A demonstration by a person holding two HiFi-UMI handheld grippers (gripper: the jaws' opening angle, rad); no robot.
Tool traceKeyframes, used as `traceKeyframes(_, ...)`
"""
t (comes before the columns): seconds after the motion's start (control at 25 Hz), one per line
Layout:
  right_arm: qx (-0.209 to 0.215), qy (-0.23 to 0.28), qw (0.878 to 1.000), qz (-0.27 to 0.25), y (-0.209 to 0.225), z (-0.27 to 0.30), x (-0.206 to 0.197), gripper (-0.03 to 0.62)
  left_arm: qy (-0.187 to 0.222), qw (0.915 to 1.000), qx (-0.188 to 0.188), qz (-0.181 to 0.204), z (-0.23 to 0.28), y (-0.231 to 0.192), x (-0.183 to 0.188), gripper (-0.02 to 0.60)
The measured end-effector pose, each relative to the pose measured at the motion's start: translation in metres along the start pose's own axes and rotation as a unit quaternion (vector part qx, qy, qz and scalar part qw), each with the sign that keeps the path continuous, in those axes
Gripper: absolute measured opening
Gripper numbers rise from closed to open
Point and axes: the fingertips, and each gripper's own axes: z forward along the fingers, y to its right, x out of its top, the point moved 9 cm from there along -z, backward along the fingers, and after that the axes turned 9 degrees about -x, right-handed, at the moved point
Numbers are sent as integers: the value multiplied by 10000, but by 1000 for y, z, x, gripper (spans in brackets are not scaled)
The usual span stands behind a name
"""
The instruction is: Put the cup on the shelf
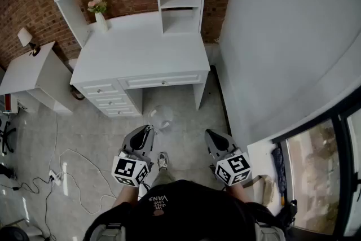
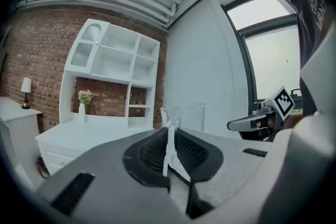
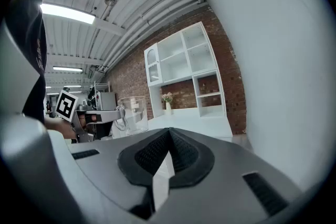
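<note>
A clear glass cup [image 1: 162, 119] hangs over the floor in front of me, its handle pinched in my shut left gripper [image 1: 150, 128]. In the left gripper view the cup [image 2: 185, 116] stands upright just past the gripper [image 2: 170, 126]. The right gripper view shows the same cup [image 3: 131, 113] off to its left. My right gripper [image 1: 210, 134] is shut with nothing in it, and in its own view the gripper [image 3: 169, 131] points toward the white shelf unit [image 3: 184, 68]. The shelf unit [image 1: 181, 3] rises from the back of a white desk [image 1: 146, 51] ahead of me.
A white vase of pink flowers [image 1: 100, 12] stands on the desk's back left. A white side table with a small lamp [image 1: 27, 38] is at the left. Cables and a power strip [image 1: 55, 176] lie on the floor. A grey wall [image 1: 282, 36] runs along the right.
</note>
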Motion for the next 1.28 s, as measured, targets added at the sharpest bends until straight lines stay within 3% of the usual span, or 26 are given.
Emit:
traceKeyframes(0.64, 78, -4, 10000, 60, -19, 74, 12, -5, 1, 9998, 169, -77, 4, -65, -2, 35)
traceKeyframes(1.28, -590, 201, 9979, 200, -23, 188, 42, -5, 7, 9987, -494, 99, 75, -193, 21, 35)
